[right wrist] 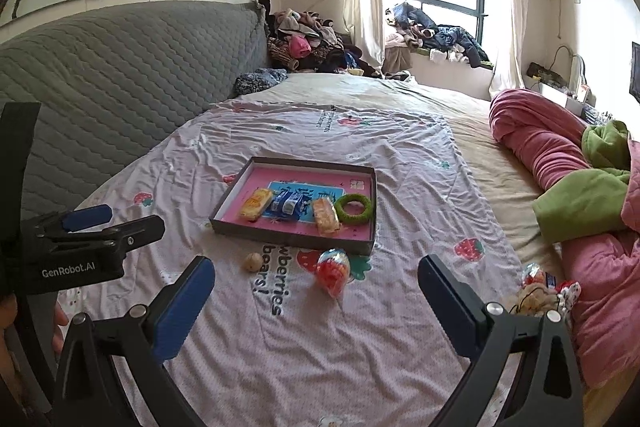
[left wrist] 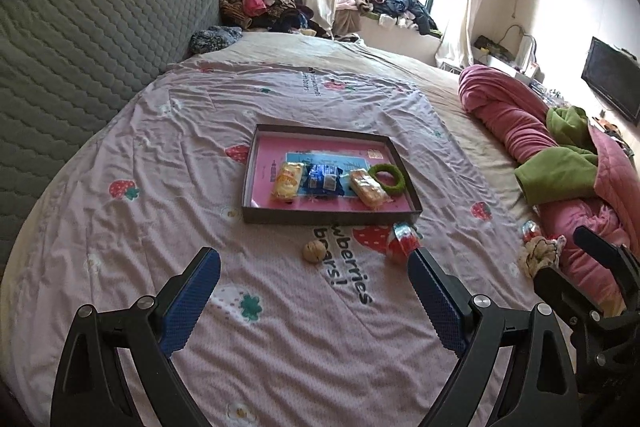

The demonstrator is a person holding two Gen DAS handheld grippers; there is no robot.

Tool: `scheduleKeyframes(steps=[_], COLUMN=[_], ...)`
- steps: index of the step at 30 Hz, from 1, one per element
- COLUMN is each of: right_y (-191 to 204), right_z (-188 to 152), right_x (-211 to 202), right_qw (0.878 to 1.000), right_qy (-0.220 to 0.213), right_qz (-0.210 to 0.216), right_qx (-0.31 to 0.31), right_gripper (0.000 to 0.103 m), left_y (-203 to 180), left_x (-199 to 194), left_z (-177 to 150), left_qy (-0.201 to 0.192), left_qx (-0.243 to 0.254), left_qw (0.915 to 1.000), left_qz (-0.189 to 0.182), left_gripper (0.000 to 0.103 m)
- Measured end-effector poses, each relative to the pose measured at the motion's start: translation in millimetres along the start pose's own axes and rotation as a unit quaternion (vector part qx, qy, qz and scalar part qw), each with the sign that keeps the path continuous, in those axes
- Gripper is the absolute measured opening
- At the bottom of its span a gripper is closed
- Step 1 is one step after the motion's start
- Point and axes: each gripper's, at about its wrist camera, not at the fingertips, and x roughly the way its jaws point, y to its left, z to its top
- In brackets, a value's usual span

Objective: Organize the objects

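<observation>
Pink-lined tray [right wrist: 362,243] already holds snacks and green ring [right wrist: 354,209]; walnut [right wrist: 252,261] and red packet [right wrist: 333,271] lie just before its near wall. Left gripper [left wrist: 314,273] and right gripper [right wrist: 316,281] gape empty. Best to straddle the packet squarely, then close gently

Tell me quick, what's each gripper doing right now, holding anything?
Left gripper: open, holding nothing, above the bedsheet.
Right gripper: open, holding nothing.

both wrist views angled down over bed [left wrist: 280,307], sharing the tray [left wrist: 320,217] ahead
</observation>
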Motion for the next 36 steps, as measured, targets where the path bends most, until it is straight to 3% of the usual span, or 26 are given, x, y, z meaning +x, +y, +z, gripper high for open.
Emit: scheduleKeyframes(steps=[7, 12, 24, 30, 36], right_y=[4, 3, -10, -15, -16], right_z=[-19, -30, -53, -59, -68], right_x=[-9, -12, 18, 38, 52], right_qw=[1.000, 1.000, 0.999, 0.999, 0.998], right_qy=[0.002, 0.002, 0.034, 0.048, 0.061], right_qz=[0.006, -0.012, -0.015, -0.017, -0.010], right_qx=[0.003, -0.005, 0.004, 0.007, 0.010], right_gripper=[0.102, 0.102, 0.102, 0.102, 0.102], left_y=[-10, -11, -12, -8, -8], left_x=[-14, -13, 36, 60, 71], left_z=[-23, -40, -65, -72, -77], left_qy=[-0.004, 0.000, 0.044, 0.065, 0.066], left_qx=[0.025, 0.012, 0.031, 0.022, 0.023], left_qw=[0.9990, 0.9994, 0.9971, 0.9964, 0.9963], left_qz=[0.037, 0.031, 0.055, 0.049, 0.050], left_gripper=[0.095, 0.095, 0.095, 0.095, 0.095])
